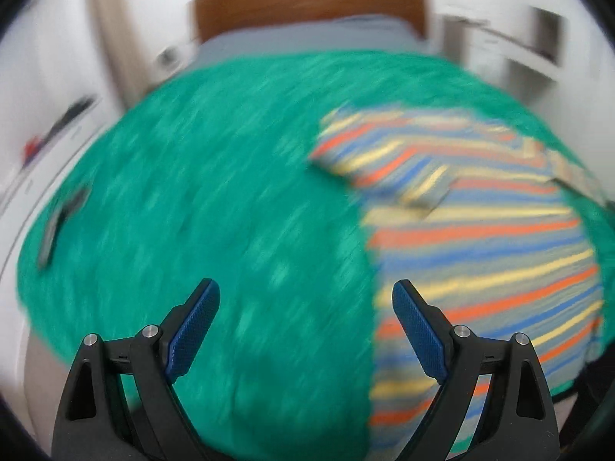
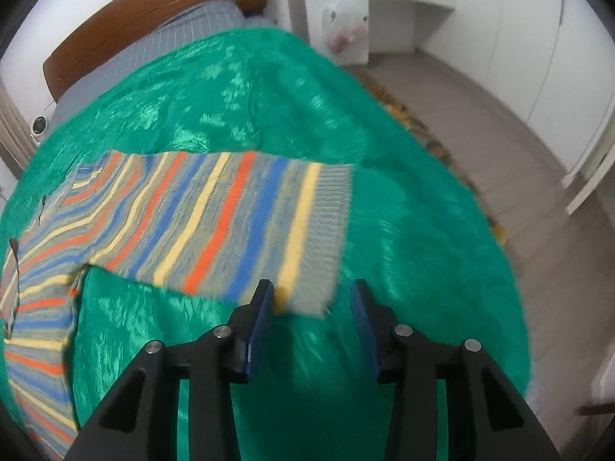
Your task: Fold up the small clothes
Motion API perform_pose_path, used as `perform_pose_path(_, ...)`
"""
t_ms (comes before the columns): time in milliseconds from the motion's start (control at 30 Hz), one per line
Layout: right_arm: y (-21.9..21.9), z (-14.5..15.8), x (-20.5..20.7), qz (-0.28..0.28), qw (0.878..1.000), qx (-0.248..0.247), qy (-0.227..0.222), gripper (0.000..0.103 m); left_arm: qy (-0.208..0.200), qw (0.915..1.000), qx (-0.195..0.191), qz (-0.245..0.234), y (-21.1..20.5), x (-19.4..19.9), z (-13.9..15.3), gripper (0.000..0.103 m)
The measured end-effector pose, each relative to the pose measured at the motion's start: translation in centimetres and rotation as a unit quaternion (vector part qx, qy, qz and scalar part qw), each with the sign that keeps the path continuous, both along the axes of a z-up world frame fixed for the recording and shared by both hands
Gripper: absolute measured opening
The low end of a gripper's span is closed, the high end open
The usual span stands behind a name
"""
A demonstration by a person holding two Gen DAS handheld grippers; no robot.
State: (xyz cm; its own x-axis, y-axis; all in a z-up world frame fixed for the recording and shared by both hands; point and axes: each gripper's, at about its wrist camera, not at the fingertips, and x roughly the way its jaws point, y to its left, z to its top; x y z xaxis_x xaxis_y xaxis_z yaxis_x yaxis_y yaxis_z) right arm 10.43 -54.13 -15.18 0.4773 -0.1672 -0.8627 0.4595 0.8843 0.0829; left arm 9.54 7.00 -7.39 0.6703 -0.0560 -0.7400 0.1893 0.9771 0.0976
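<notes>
Striped sweater spread flat on the bed's green blanket, long axis across the right wrist view, ribbed hem toward the right, collar end toward the left. Right gripper just above the hem corner, fingers moderately apart, holding nothing. Left gripper over blanket beside the sweater, fingers wide, empty.

A small knitted sweater, striped in orange, blue, yellow and grey, lies spread flat on the green bed cover. One sleeve stretches straight out from the body toward the cover's floor-side edge, ending in a grey ribbed cuff. The body hangs toward the cover's near edge. In the left wrist view the sweater shows a folded-over flap near its collar; blur hides finer detail.
</notes>
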Motion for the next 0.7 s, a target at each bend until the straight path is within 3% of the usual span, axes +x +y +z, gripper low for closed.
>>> perform_pose_path(67, 0.8, 1.4, -1.8, 0.005, 1.0, 0.002, -0.023, 0.043, -0.007, 0.9966, 0.013, -0.081, -3.4, 2.3, 1.4, 0.092)
perform_pose_path(133, 2.0, 2.5, -4.1, 0.014, 0.999, 0.001, -0.043, 0.048, -0.012, 0.9857, 0.039, -0.164, -7.1, 4.3, 1.5, 0.092)
perform_pose_path(200, 3.3, 3.1, -5.9, 0.022, 0.998, -0.001, -0.054, 0.051, -0.005, 0.9752, 0.065, -0.211, -9.8, 6.1, 0.6, 0.089)
perform_pose_path(267, 5.0, 3.3, -7.5, 0.028, 0.998, -0.002, -0.062, 0.052, 0.037, 0.9661, 0.072, -0.245, -11.9, 8.6, -1.3, 0.081)
perform_pose_path(433, 7.9, 2.7, -10.9, 0.035, 0.997, 0.014, -0.071, 0.053, 0.11, 0.9541, 0.102, -0.259, -12.2, 12.0, -5.9, 0.066)
perform_pose_path(600, 9.8, 1.9, -12.5, 0.045, 0.996, 0.019, -0.069, 0.053, 0.13, 0.945, 0.114, -0.278, -11.4, 12.0, -7.3, 0.055)
perform_pose_path(667, 10.0, 1.7, -12.6, 0.042, 0.996, 0.021, -0.07, 0.053, 0.136, 0.9413, 0.113, -0.287, -11.7, 11.7, -7.6, 0.041)
perform_pose_path(700, 10.1, 1.6, -12.8, 0.038, 0.996, 0.023, -0.072, 0.053, 0.145, 0.9392, 0.109, -0.291, -11.9, 11.6, -7.7, 0.02)
